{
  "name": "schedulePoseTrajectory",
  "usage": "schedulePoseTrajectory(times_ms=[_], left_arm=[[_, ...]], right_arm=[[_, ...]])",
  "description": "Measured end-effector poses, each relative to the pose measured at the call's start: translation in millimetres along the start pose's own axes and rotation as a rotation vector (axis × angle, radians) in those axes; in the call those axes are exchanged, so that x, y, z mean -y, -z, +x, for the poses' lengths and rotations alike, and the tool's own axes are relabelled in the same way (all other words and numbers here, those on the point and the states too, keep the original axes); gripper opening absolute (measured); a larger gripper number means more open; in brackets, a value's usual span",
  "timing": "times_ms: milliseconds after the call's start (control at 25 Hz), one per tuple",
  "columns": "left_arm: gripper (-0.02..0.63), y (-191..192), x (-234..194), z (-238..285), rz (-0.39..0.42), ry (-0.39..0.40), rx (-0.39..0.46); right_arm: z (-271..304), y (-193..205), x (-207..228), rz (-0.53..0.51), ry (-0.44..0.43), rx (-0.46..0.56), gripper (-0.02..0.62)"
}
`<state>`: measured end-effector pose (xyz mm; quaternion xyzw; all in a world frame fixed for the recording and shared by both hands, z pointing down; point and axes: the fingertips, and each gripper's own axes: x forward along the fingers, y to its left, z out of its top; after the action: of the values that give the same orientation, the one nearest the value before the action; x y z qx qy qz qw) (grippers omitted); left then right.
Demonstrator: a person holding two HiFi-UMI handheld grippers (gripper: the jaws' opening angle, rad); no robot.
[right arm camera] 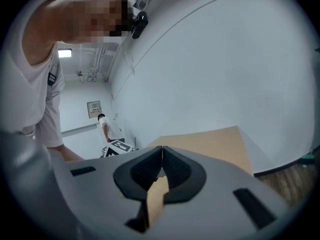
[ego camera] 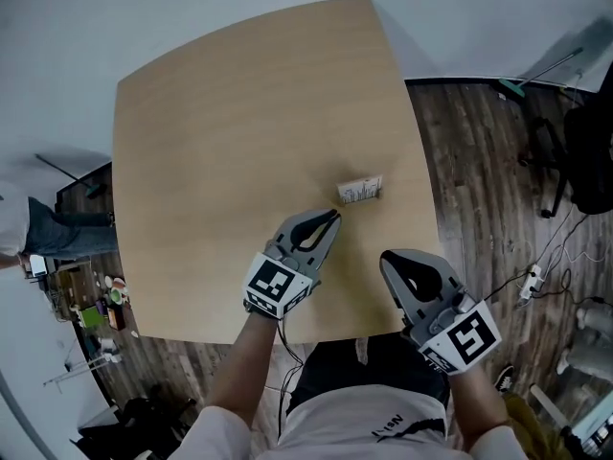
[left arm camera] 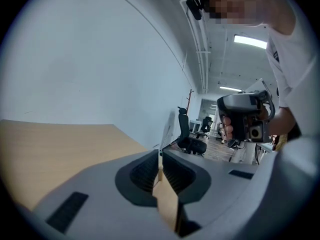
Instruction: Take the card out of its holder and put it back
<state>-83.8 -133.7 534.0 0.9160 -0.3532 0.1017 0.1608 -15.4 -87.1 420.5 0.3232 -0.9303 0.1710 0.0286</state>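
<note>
A small white card (ego camera: pixel 360 191) stands upright in its holder on the pale wooden table (ego camera: pixel 220 132), right of the middle. My left gripper (ego camera: pixel 334 218) lies low over the table just short of the card, pointing at it, shut and empty. In the left gripper view its tips (left arm camera: pixel 160 155) meet, and a thin pale sliver (left arm camera: pixel 165 134) rises just beyond them; I cannot tell if it is the card edge-on. My right gripper (ego camera: pixel 387 260) hovers at the table's near edge, also shut on nothing, its tips (right arm camera: pixel 162 149) closed together.
The near table edge (ego camera: pixel 326 333) runs just under both grippers. Dark wood floor lies to the right with a black chair (ego camera: pixel 586 151), cables and a power strip (ego camera: pixel 532 282). Clutter sits on the floor at left (ego camera: pixel 96 310). An office chair (left arm camera: pixel 189 134) stands beyond the table.
</note>
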Motion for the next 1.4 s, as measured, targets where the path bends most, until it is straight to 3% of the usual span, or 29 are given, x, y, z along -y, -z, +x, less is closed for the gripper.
schedulePoseTrajectory(times_ms=[160, 480, 880, 1200, 1400], left_arm=[[0.071, 21, -20, 18, 0.002, 0.022, -0.033], [0.098, 48, -41, 48, 0.004, 0.11, -0.066], [0.097, 54, -36, 69, 0.049, 0.225, -0.078], [0.028, 58, -31, 74, 0.057, 0.245, -0.082], [0.026, 48, -26, 73, 0.053, 0.257, -0.073]], right_arm=[[10, 12, 14, 0.022, -0.011, -0.022, 0.014], [21, 32, 24, 0.044, -0.036, -0.07, 0.014], [21, 56, 29, 0.067, -0.034, -0.116, 0.014], [16, 60, 32, 0.07, -0.02, -0.118, 0.014], [10, 55, 30, 0.064, -0.017, -0.111, 0.014]])
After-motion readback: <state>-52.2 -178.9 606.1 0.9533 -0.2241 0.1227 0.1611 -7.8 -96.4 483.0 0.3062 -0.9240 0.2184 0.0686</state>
